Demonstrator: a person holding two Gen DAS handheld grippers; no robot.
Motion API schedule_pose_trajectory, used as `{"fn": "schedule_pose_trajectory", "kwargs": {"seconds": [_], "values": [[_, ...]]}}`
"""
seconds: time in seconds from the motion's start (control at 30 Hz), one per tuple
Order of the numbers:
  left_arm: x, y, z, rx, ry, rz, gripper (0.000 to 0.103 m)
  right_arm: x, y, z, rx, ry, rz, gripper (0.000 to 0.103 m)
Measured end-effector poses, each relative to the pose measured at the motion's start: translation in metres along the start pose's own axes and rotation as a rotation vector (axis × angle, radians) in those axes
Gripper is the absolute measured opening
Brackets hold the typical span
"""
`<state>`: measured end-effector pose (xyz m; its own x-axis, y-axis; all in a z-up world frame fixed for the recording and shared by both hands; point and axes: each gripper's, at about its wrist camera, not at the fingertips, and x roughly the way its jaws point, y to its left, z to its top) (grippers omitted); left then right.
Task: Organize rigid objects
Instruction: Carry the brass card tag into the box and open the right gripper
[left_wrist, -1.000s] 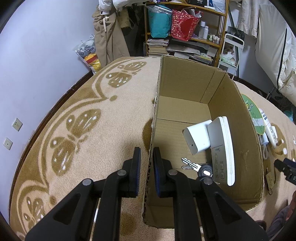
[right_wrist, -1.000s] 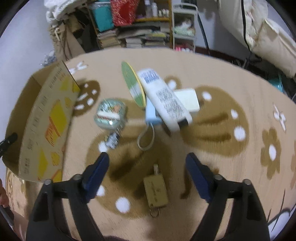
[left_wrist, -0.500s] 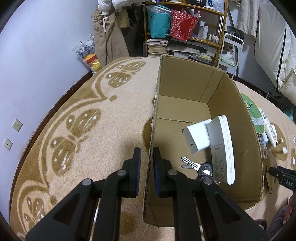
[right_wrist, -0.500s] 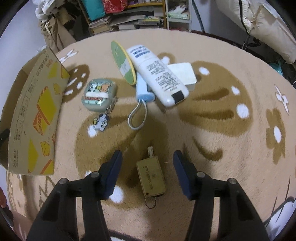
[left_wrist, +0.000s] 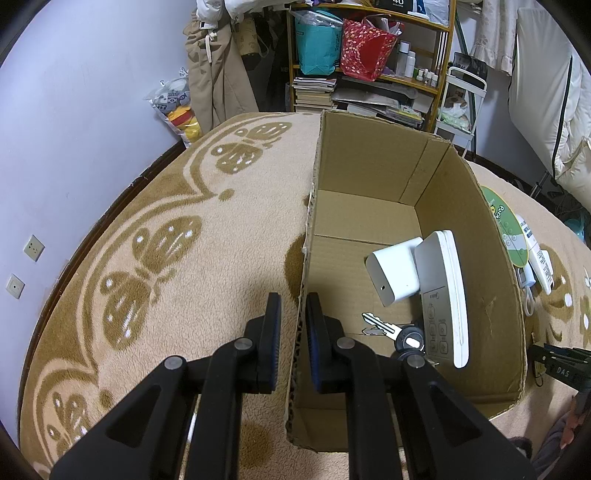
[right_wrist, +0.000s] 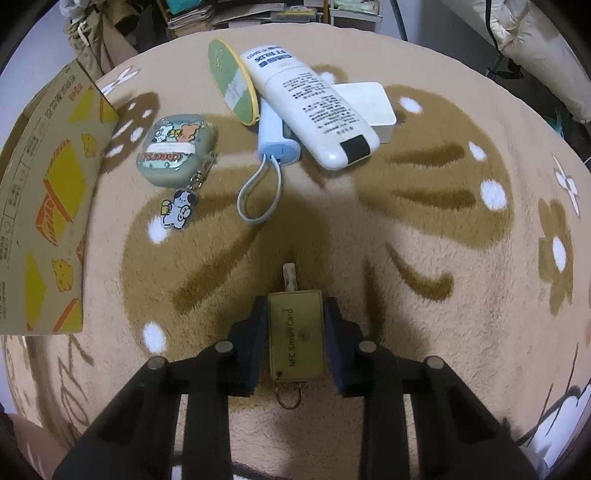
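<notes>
My left gripper (left_wrist: 293, 299) is shut on the near left wall of the open cardboard box (left_wrist: 369, 166). Inside the box lie a white remote (left_wrist: 443, 295), a white adapter block (left_wrist: 395, 273) and a key (left_wrist: 380, 326). In the right wrist view my right gripper (right_wrist: 295, 303) points down at the carpet. A gold NFC card tag (right_wrist: 296, 339) with a key ring lies flat between its fingers. The jaws are closing, and both pads touch the tag's long edges.
Past the tag on the carpet lie a green earbud case (right_wrist: 175, 151) with a dog charm, a blue power bank (right_wrist: 275, 140) with a loop cord, a white tube (right_wrist: 310, 107), a green fan (right_wrist: 231, 81) and a white block (right_wrist: 369, 99). The box's printed side (right_wrist: 48, 206) stands at left.
The right gripper has dropped toward the carpet and its jaws have narrowed from wide apart to the tag's edges. The left gripper and the box have not moved.
</notes>
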<state>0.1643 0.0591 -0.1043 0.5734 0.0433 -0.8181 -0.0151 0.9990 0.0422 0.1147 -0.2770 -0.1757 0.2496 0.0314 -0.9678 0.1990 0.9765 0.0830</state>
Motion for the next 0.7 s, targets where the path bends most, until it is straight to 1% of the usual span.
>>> {"fn": "schedule_pose_trajectory", "kwargs": {"seconds": [0.37, 0.5, 0.57, 0.7], "values": [[0.0, 0.0, -0.001, 0.0, 0.001, 0.003, 0.013, -0.02, 0.004, 0.005, -0.027, -0.083, 0.037, 0.03], [0.001, 0.002, -0.001, -0.003, 0.001, 0.008, 0.013, -0.025, 0.004, 0.002, -0.037, -0.102, 0.037, 0.03], [0.0, 0.002, -0.001, -0.007, 0.002, 0.005, 0.013, -0.025, 0.011, 0.008, -0.046, -0.112, 0.038, 0.029], [0.0, 0.003, -0.001, -0.008, 0.003, 0.004, 0.013, -0.036, 0.013, 0.009, -0.05, -0.142, 0.052, 0.028]]}}
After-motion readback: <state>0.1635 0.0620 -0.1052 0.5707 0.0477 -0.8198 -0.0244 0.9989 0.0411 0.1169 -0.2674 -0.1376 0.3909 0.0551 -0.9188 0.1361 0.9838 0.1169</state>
